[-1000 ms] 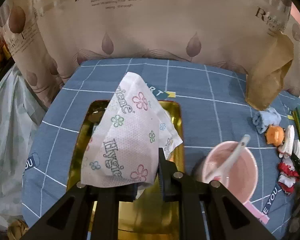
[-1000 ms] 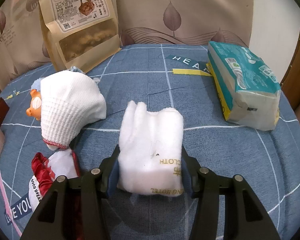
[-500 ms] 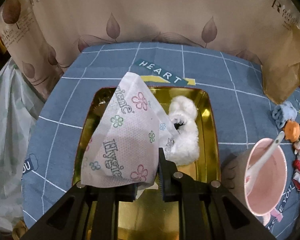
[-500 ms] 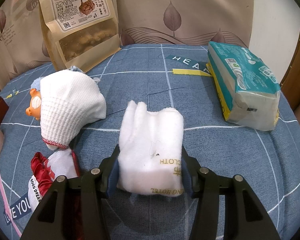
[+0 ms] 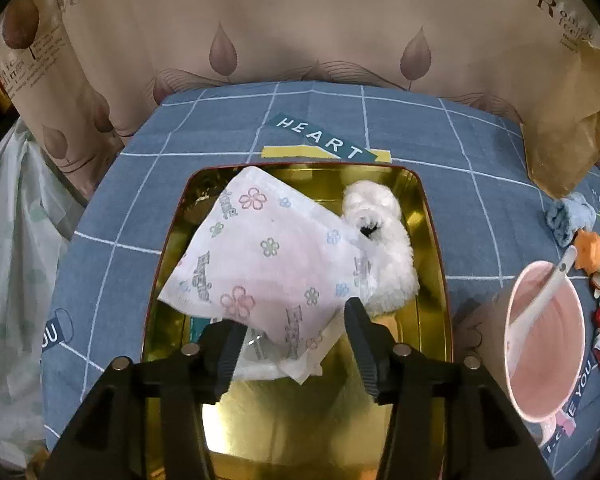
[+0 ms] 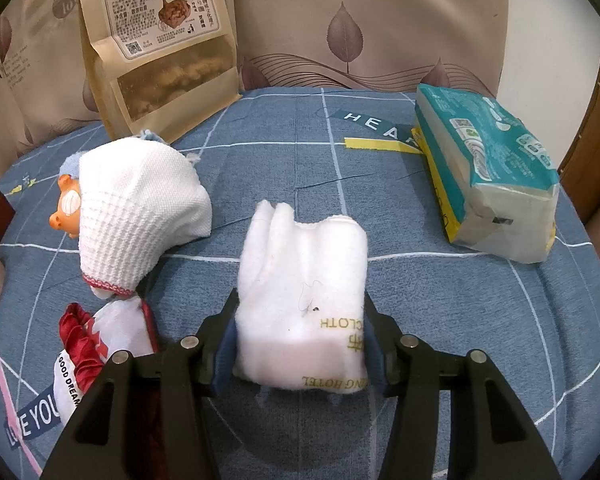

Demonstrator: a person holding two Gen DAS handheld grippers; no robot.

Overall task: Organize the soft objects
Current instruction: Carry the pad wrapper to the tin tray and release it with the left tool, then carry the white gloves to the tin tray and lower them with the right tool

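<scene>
In the left wrist view a flowered white tissue pack (image 5: 268, 268) lies in the gold tray (image 5: 432, 280), leaning on a fluffy white plush (image 5: 384, 248). My left gripper (image 5: 296, 344) is open just behind the pack, its fingers apart from it. In the right wrist view my right gripper (image 6: 300, 344) is shut on a folded white hotel towel (image 6: 304, 280) over the blue checked cloth. A white knit cloth (image 6: 140, 208) covers an orange toy (image 6: 66, 208) to the left, and a red and white fabric piece (image 6: 96, 340) lies below it.
A pink bowl with a white spoon (image 5: 544, 336) stands right of the tray. A brown snack bag (image 6: 160, 40) stands at the back. A teal tissue pack (image 6: 488, 172) lies at the right. A curtain (image 5: 300, 20) hangs behind the table.
My left gripper opened and let go of the flowered tissue pack, which now lies in the gold tray. The left view moved forward over the tray. The right gripper has not moved.
</scene>
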